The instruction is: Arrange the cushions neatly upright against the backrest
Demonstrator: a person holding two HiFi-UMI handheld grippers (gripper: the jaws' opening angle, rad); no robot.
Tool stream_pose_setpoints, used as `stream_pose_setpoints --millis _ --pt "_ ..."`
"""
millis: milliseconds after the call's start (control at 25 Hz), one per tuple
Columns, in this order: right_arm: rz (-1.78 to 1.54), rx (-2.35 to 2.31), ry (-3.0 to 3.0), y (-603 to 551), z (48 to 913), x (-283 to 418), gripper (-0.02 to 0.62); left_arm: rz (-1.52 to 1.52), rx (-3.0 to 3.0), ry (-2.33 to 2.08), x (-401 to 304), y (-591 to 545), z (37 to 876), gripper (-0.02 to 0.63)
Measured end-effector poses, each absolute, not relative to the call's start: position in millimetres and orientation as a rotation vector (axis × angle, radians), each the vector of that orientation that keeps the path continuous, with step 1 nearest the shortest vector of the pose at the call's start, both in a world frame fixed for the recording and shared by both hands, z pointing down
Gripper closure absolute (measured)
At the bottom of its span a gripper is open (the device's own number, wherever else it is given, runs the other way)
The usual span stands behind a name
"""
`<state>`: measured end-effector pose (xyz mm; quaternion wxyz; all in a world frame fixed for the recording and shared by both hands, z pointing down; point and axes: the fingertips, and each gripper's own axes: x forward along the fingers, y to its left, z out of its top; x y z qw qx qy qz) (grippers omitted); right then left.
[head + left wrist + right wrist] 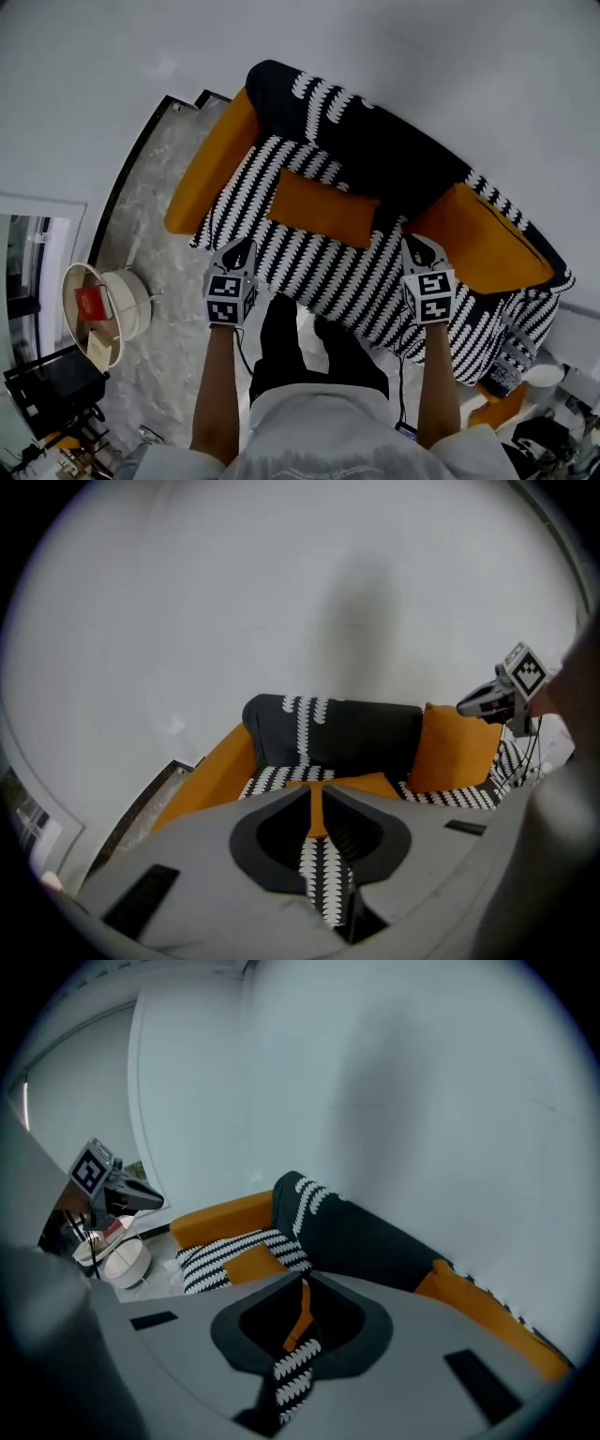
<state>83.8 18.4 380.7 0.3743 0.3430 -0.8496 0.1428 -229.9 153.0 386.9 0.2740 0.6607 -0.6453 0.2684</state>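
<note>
A black-and-white patterned sofa with orange arms stands against the wall, its dark backrest behind the seat. One orange cushion lies flat on the middle of the seat. A second orange cushion leans upright at the right end, also in the left gripper view. My left gripper hovers over the seat's front edge, left of the flat cushion; its jaws stand slightly apart with nothing between them. My right gripper hangs between the two cushions, shut and empty.
A round white side table with a red item stands on the marble floor to the sofa's left. The person's legs are right in front of the seat. Dark equipment sits at bottom left, clutter at the sofa's right end.
</note>
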Motion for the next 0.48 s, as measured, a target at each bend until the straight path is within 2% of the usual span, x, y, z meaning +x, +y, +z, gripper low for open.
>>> stream_pose_setpoints --millis 480 --pt "0.572 0.916 -1.98 20.0 515.9 88.3 0.546 0.878 1.796 -1.539 -278.2 92.5 527.0 0.531"
